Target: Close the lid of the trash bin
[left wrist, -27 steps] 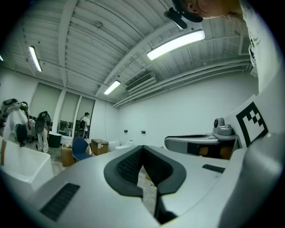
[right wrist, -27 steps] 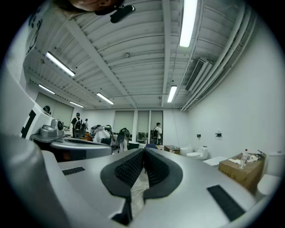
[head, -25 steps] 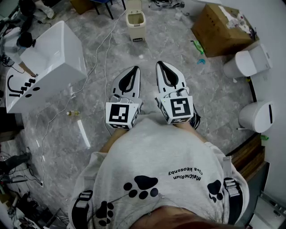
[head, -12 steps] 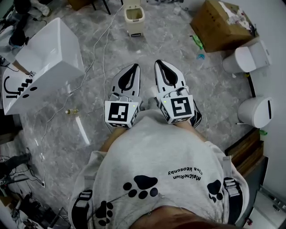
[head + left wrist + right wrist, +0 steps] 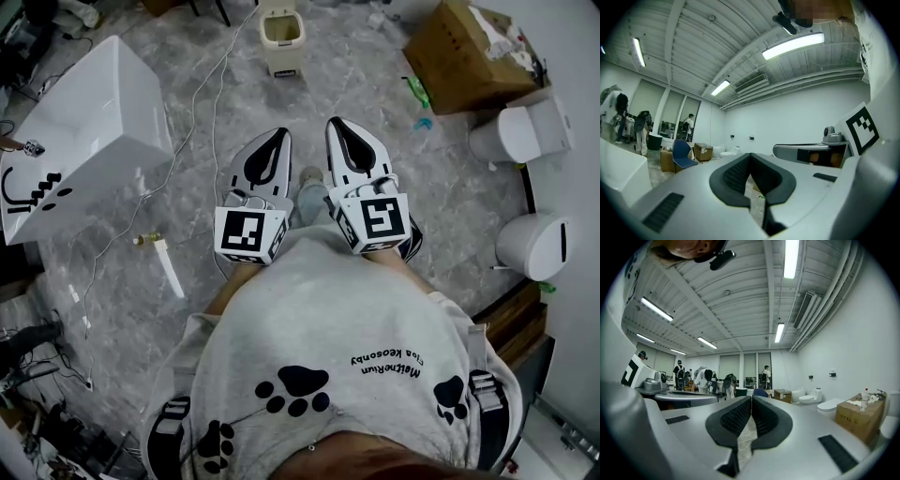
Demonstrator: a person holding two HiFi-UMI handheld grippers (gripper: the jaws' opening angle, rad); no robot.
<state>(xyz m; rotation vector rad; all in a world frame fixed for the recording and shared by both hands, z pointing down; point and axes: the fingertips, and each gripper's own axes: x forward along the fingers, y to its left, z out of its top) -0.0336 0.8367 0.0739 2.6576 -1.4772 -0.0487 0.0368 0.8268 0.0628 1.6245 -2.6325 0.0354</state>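
Note:
The trash bin [image 5: 281,37] is small and beige and stands on the grey marble floor at the top of the head view, its lid up and its inside showing. My left gripper [image 5: 278,134] and right gripper [image 5: 335,123] are held level side by side in front of my body, pointing toward the bin and well short of it. Both are shut with nothing between the pads. In the left gripper view the jaws [image 5: 750,154] meet; in the right gripper view the jaws [image 5: 751,398] meet too. The bin does not show in either gripper view.
A large white box [image 5: 84,122] lies at the left, with cables trailing over the floor beside it. A cardboard box [image 5: 469,52] sits at the upper right, and two white toilets [image 5: 525,131] [image 5: 534,244] stand along the right wall. My shoe [image 5: 309,178] shows between the grippers. People stand far off.
The floor has slid back under me as I step toward the bin; a foot now shows between the grippers. Both grippers stay shut and side by side.

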